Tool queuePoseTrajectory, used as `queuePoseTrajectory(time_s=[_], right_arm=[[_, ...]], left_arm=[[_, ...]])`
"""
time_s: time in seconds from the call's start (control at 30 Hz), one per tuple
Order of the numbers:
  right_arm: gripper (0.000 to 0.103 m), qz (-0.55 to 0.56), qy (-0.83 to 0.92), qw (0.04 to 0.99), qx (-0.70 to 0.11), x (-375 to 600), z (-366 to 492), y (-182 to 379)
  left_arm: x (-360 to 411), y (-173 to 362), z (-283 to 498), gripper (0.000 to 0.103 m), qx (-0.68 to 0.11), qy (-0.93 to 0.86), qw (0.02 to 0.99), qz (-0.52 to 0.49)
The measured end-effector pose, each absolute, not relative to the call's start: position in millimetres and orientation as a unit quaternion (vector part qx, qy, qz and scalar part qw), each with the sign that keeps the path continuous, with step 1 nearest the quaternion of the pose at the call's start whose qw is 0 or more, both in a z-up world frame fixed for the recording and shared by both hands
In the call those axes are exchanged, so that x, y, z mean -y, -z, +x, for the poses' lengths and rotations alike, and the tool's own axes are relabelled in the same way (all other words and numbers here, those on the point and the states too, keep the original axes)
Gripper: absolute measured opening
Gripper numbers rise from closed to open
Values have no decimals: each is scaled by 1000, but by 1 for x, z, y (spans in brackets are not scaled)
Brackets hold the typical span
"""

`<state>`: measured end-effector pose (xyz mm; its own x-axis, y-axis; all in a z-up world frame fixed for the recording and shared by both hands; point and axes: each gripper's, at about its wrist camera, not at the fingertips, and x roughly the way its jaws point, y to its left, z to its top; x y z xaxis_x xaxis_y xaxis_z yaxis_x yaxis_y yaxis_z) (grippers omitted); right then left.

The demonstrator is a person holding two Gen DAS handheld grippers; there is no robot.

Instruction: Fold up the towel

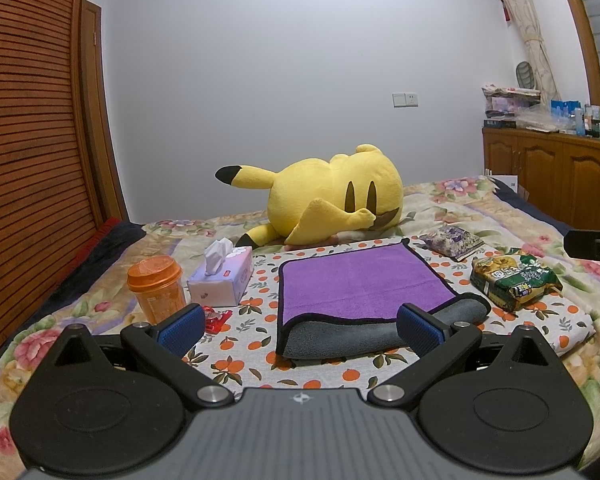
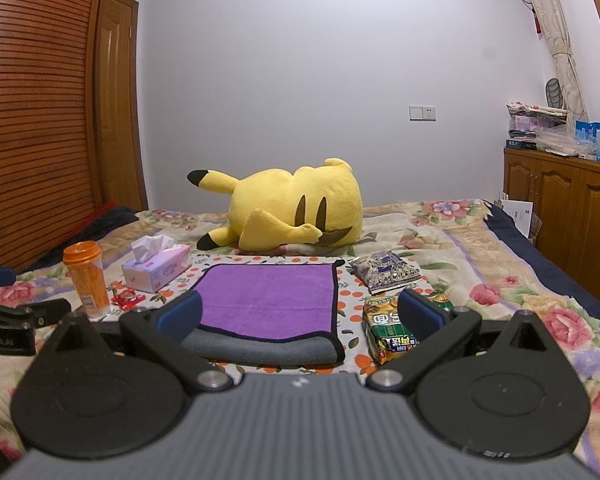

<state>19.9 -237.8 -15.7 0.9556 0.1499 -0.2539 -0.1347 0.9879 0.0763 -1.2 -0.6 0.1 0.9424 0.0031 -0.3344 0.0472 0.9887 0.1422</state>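
The towel is purple on top with a grey underside and a black hem. It lies folded on the orange-print cloth on the bed, its grey fold at the near edge. It also shows in the right wrist view. My left gripper is open and empty, just before the towel's near edge, fingers apart. My right gripper is open and empty, its left finger over the towel's near left corner, its right finger over the noodle packet.
An orange cup, a tissue box and a red wrapper sit left of the towel. A green noodle packet and a purple snack bag lie to the right. A yellow plush lies behind.
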Motion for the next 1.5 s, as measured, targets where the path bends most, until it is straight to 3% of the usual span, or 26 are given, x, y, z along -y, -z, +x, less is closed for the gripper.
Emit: queuePoseTrajectory(time_s=[1.5], right_arm=[[103,-13,-85,979,-184,218,65,34]], left_arm=[[-2,19,68,103,-238,23,966,97]])
